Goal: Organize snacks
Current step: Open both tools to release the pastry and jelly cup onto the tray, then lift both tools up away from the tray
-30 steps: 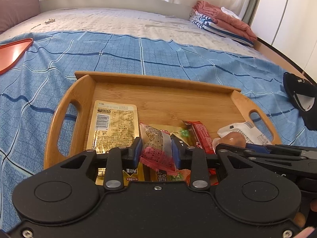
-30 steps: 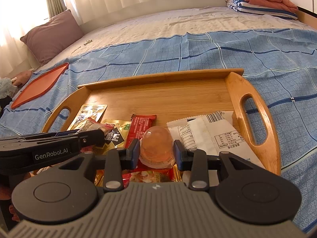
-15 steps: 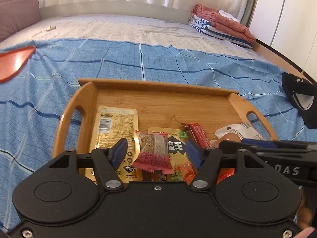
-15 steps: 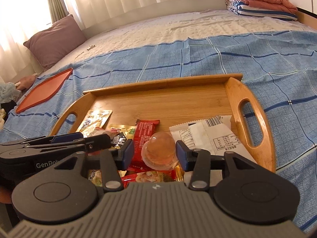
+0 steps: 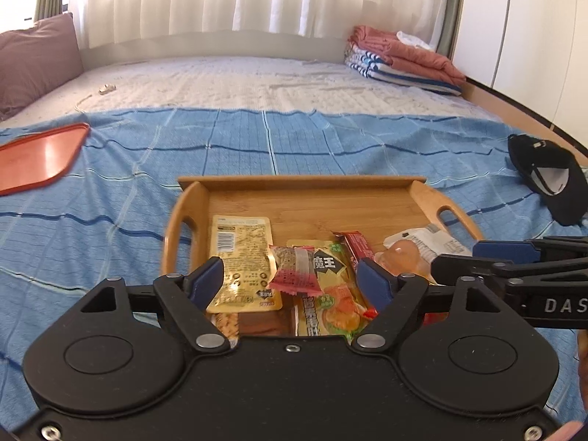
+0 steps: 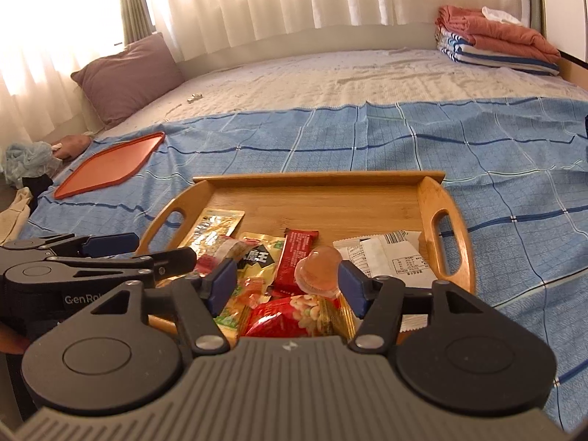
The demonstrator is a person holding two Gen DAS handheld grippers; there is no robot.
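A wooden tray (image 5: pixel 183 220) (image 6: pixel 452 217) lies on the blue bedspread and holds several snack packets. My left gripper (image 5: pixel 292 284) is open above its near edge; a small pink wrapped candy (image 5: pixel 294 270) lies loose between the fingers, on a yellow-green packet (image 5: pixel 330 294). A gold packet (image 5: pixel 240 253) lies to the left. My right gripper (image 6: pixel 288 286) is open; a peach jelly cup (image 6: pixel 319 268) rests between its fingers on the pile, beside a red bar (image 6: pixel 296 261) and a white packet (image 6: pixel 389 257). A red nut packet (image 6: pixel 294 312) lies nearest.
An orange tray (image 5: pixel 33 158) (image 6: pixel 110 165) lies on the bedspread to the left. A black cap (image 5: pixel 551 180) lies at the right. Folded blankets (image 5: pixel 400 58) and a mauve pillow (image 6: pixel 128 73) sit at the far side of the bed.
Both grippers opened, letting go of the pink candy and the jelly cup onto the tray, and both have drawn back and up from the tray.
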